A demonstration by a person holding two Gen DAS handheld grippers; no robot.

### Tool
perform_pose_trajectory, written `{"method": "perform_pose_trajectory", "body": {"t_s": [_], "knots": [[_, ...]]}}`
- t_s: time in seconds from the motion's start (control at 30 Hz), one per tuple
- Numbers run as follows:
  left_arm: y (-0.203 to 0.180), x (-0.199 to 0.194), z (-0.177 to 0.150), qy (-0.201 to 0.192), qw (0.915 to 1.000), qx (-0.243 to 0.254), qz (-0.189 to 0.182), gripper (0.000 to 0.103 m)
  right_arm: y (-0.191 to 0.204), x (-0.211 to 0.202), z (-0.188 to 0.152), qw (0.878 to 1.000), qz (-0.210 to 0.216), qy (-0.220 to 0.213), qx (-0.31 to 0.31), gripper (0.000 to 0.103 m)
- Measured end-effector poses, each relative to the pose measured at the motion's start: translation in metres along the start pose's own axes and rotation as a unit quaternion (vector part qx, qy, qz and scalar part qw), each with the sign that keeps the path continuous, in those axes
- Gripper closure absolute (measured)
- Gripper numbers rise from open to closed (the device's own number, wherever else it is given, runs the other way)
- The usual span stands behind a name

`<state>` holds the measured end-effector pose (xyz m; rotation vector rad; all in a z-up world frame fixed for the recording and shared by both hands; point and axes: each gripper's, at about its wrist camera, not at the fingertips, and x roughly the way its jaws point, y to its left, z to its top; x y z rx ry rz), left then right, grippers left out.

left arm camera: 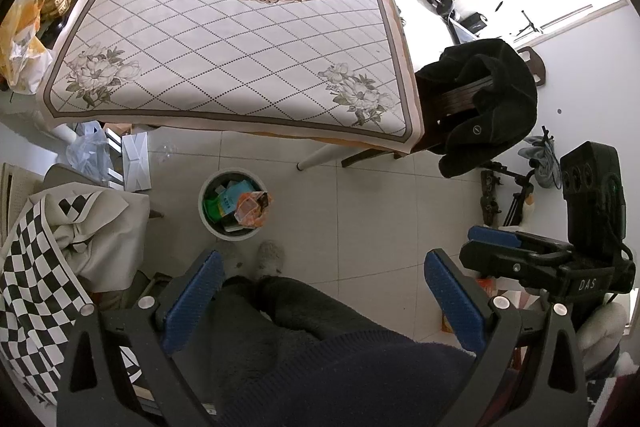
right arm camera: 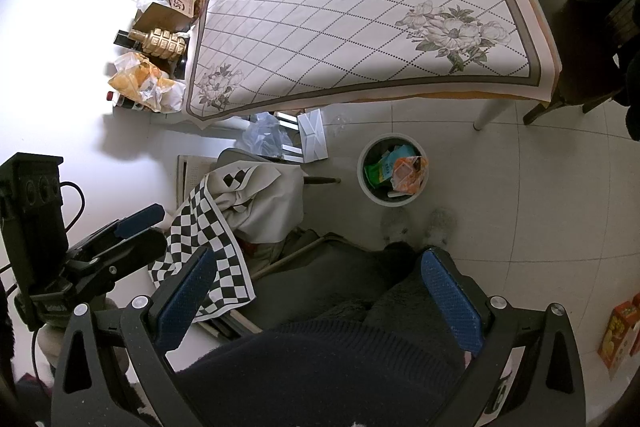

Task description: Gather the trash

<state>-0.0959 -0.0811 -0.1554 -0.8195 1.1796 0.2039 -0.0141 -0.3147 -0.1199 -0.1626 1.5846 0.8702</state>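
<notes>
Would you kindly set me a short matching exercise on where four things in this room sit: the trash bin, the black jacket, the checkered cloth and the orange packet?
Things:
1. trash bin
2. black jacket
3. checkered cloth
4. orange packet

Places:
A. draped over a chair beside the table
B. at the top of the bin's contents, by the rim
C. on the tiled floor just in front of the table
D. heaped to the person's left, off the table

Pairs: 1-C, 2-A, 3-D, 4-B
</notes>
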Motion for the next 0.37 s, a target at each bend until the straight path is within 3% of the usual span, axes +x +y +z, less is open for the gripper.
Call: {"method": "perform_pose_trajectory", "body": {"t_s": [0.37], "knots": [[-0.0017,-0.0010,-0.0012,-0.004,1.0000,0.002,0.003,0.000,0.0022,0.0066,-0.0040,1.000,0.002,0.002,0.004,0.000]]}}
